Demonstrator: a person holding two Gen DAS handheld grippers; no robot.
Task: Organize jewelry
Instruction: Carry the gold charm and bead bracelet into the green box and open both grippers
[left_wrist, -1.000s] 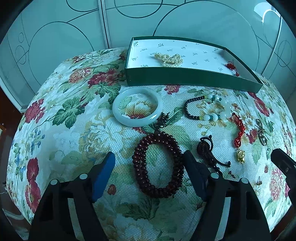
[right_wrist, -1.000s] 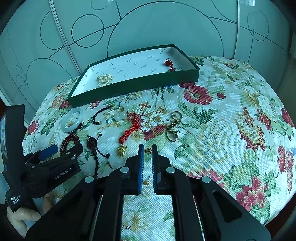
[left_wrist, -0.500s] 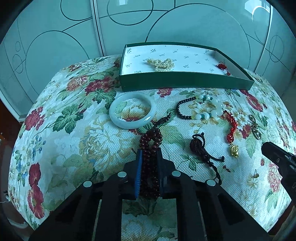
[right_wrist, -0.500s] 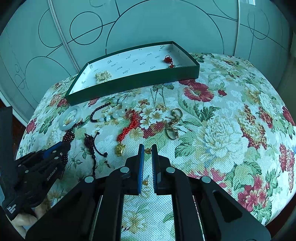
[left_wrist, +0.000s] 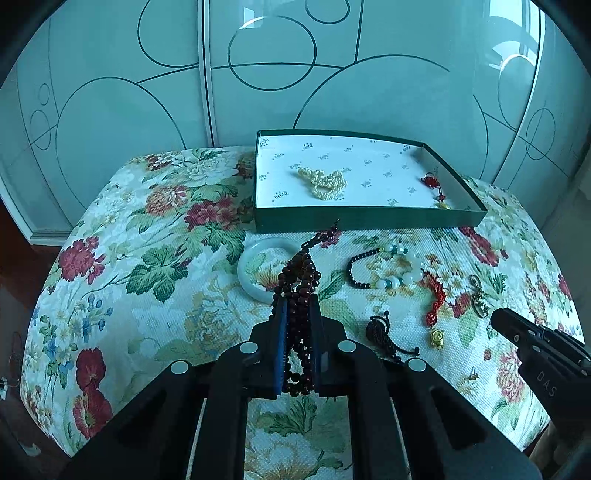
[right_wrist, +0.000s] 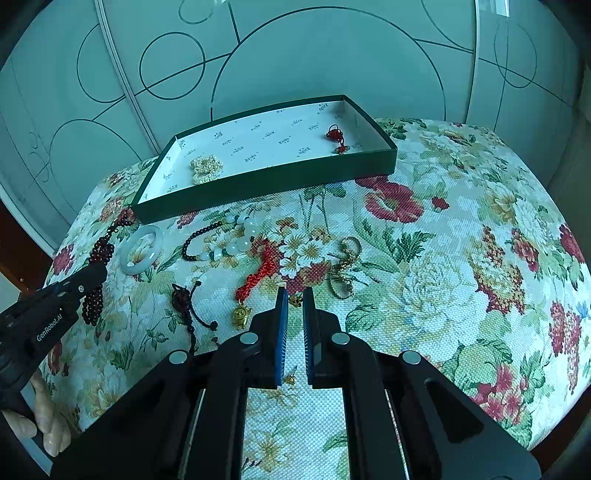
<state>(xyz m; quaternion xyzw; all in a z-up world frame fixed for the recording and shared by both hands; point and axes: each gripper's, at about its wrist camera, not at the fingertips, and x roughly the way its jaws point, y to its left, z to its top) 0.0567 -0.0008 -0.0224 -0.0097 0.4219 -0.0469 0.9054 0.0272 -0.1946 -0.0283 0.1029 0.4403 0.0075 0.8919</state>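
My left gripper (left_wrist: 297, 301) is shut on the dark red bead bracelet (left_wrist: 299, 275) and holds it lifted above the floral cloth; it also shows in the right wrist view (right_wrist: 96, 271). The green box (left_wrist: 369, 218) stands at the back with a pearl piece (left_wrist: 325, 181) and a red knot charm (left_wrist: 430, 182) inside. My right gripper (right_wrist: 294, 295) is nearly closed and empty, low over the cloth by a small gold earring (right_wrist: 295, 301).
On the cloth lie a white jade bangle (left_wrist: 251, 273), a black and white bead bracelet (left_wrist: 384, 269), a red cord with gold charm (left_wrist: 436, 306), a dark knotted cord (left_wrist: 380, 332) and a gold ring piece (right_wrist: 345, 266). Glass doors stand behind.
My left gripper closed on the dark red bead bracelet and lifted it off the cloth, pulling up and back. The right gripper has stayed in place.
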